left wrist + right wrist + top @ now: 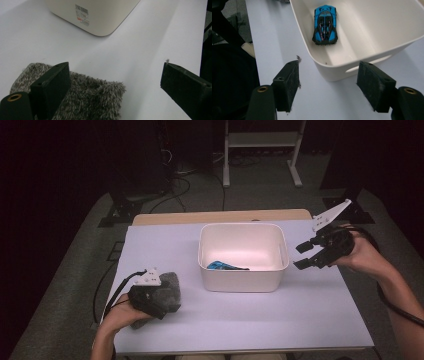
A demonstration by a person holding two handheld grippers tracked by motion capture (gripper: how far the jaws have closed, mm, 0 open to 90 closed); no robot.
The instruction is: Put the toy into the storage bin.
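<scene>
A white plastic bin (pixel 243 282) stands in the middle of the table, with a blue toy car (pixel 223 266) lying on its floor; the car (pixel 325 24) lies near the bin's wall (pixel 342 71) in the right gripper view. My right gripper (pixel 304 256) hovers open just right of the bin, its jaws wide apart with nothing between them (pixel 328 86). A grey fuzzy knitted cloth (pixel 169 289) lies at the table's left front. My left gripper (pixel 165 307) rests over it, open; one jaw sits above the cloth (pixel 85 100), the other over bare table.
The table (pixel 280 315) has a white top with bare room in front of the bin and at the right front. A barcode label (pixel 82 15) marks the bin's side. Beyond the table's far edge are dark floor, cables and a white stand (pixel 260 150).
</scene>
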